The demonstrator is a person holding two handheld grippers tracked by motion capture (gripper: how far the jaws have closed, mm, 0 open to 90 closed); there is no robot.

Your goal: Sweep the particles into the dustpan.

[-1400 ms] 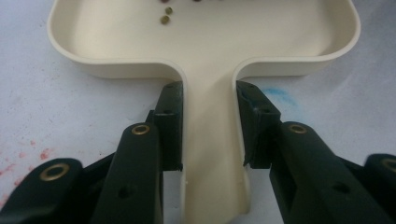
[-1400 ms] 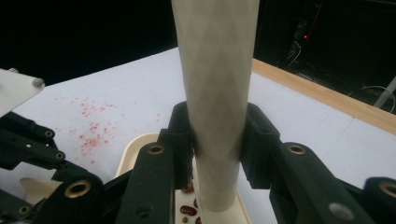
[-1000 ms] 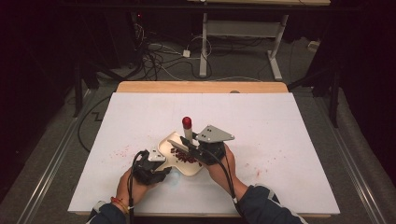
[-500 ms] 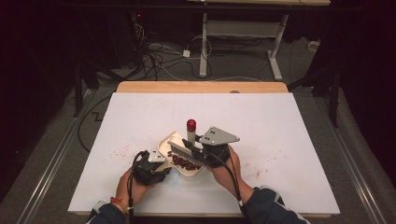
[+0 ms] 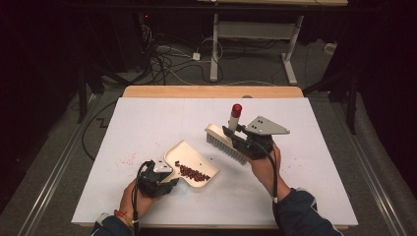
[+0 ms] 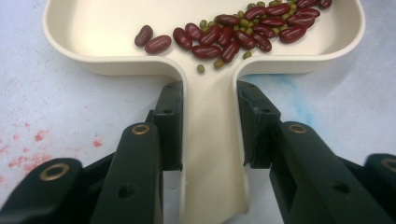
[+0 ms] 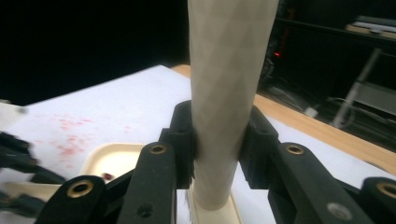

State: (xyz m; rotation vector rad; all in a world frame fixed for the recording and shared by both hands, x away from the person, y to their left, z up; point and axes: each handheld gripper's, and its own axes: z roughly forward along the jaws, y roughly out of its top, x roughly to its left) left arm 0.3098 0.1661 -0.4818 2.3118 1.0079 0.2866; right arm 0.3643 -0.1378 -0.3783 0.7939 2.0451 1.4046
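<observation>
Gripping one cream dustpan [image 5: 193, 160] by its handle, the left hand-held gripper [image 5: 162, 173] rests on the counter [image 5: 147, 118]; beans [image 5: 192, 172] lie just ahead. The right hand-held gripper [image 5: 236, 133] clamps one brush [image 5: 223, 142], raised, open counter beyond.

High view: fixed above near edge of desk [image 5: 147, 118], facing forward and down, far enough to take in whole top and floor beyond. Left tool [image 5: 156, 178] view: very close, looking along its jaws over dustpan [image 6: 210, 140]. Right tool [image 5: 246, 140] view: close, level, facing brush handle [image 7: 229, 93], far desk edge behind. Dustpan shared by all three.
</observation>
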